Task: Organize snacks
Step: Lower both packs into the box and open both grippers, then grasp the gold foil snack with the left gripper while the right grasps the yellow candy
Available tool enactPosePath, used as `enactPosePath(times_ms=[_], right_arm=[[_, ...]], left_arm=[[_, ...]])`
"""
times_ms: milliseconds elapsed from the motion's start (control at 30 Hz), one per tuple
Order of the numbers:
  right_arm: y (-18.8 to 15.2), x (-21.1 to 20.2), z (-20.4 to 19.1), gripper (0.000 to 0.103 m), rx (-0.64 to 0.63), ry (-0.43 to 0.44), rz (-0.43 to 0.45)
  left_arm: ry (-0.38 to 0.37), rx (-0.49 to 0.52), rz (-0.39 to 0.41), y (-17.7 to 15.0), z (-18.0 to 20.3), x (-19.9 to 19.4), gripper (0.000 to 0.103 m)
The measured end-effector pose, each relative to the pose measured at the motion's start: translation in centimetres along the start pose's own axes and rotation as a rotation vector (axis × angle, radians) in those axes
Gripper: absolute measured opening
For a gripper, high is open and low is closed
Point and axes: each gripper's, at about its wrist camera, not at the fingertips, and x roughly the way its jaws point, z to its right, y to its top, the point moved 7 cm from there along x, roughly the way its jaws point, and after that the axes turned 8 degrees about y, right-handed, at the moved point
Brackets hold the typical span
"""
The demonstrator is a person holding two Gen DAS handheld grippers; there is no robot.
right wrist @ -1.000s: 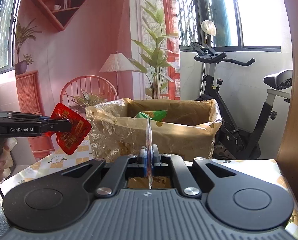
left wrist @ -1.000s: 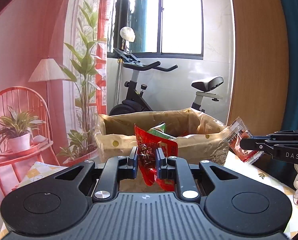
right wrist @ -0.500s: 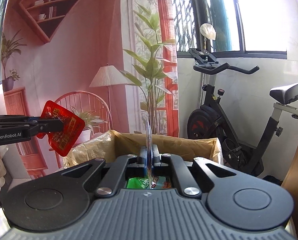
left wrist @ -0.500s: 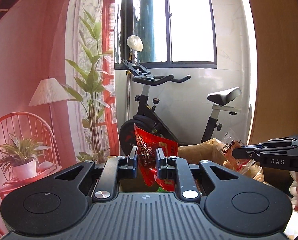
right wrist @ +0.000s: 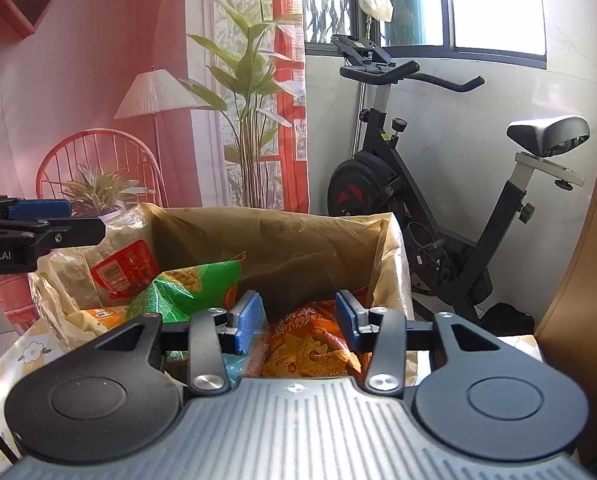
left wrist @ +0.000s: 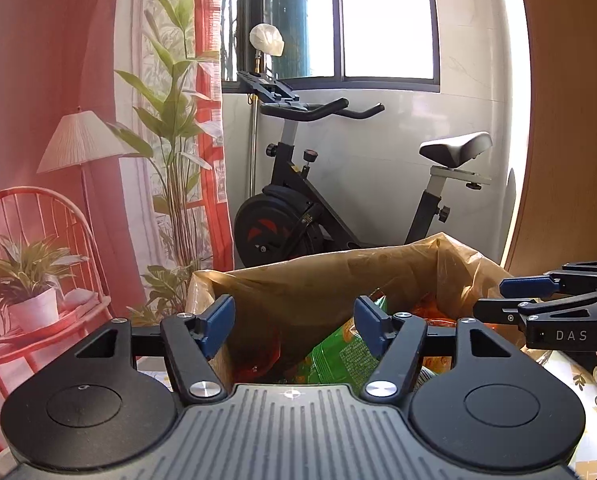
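A cardboard box lined with a yellowish plastic bag (left wrist: 338, 276) (right wrist: 282, 236) stands on the table and holds several snack packets. My left gripper (left wrist: 294, 320) is open and empty above the box's near left side. My right gripper (right wrist: 300, 316) is open and empty above the near right side. In the right wrist view a red packet (right wrist: 124, 270) lies at the box's left, a green chip bag (right wrist: 190, 286) in the middle and an orange chip bag (right wrist: 310, 346) under my right gripper. The green bag (left wrist: 346, 352) also shows in the left wrist view.
The table has a floral cloth (right wrist: 22, 354). An exercise bike (right wrist: 426, 200) stands behind the box by the window. A tall plant (right wrist: 250, 120), a lamp and a red chair (left wrist: 30, 264) are at the left. A wooden panel (right wrist: 590, 280) rises at the right.
Both grippers moved over the box and opened. The red packet left my left gripper and the clear packet left my right gripper; both dropped into the box.
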Motion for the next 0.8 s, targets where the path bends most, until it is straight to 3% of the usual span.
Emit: enactPosePath(times_ms=[167,333,500,800], right_arm=[[0.0,-2.0,-1.2,0.054,-0.030,0.030,0.032],[-0.7,-3.9,-2.4,0.057,-0.034,0.073,0.045],[-1.9,-5.9,-3.3,0.080,-0.005,0.114,0.059],[-4.6,-7.4,-4.7,0.087,0.015,0.146,0.049]], left_arm=[[0.009,-0.080,-0.014,-1.0,-1.5,-1.9,0.072],[0.010,-0.083,-0.016,-1.8,-1.8,-4.3,0.072],[0.009,-0.090,-0.027,-3.1,-2.5,-6.8,0.072],[0.035,-0.129,-0.065,-6.8,-4.0,-9.5,0.072]])
